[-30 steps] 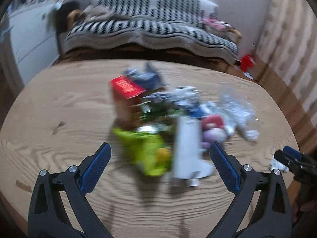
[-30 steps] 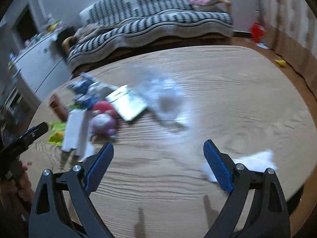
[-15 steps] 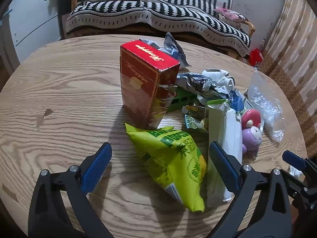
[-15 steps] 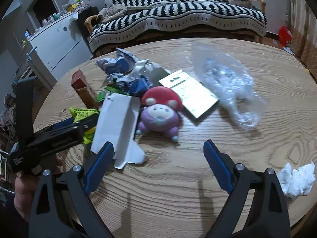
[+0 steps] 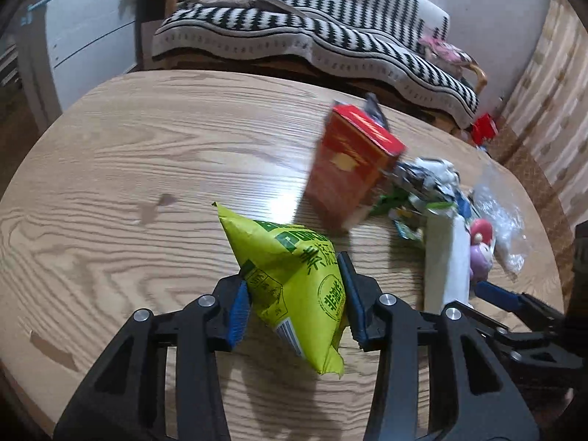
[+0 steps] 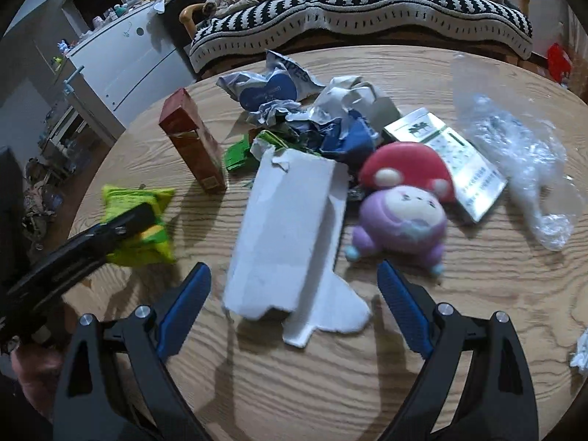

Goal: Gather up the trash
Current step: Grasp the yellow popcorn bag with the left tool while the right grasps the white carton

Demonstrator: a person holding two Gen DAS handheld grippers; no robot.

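The left gripper (image 5: 294, 301), spread wide half a second ago, now has its jaws clamped on the yellow-green snack bag (image 5: 294, 279) at the near left part of the wooden counter (image 5: 147, 154), the bag's far corner pointing up and away. The right gripper (image 6: 294, 305), jaws still apart, has closed in on the torn white carton (image 6: 290, 235), whose near end now lies between its blue pads (image 6: 183, 305). Beside the carton sits a purple plush toy (image 6: 400, 217) with a red cap; a red box (image 6: 193, 139) stands upright behind, next to crumpled wrappers (image 6: 323, 121) and a clear plastic bag (image 6: 514, 147).
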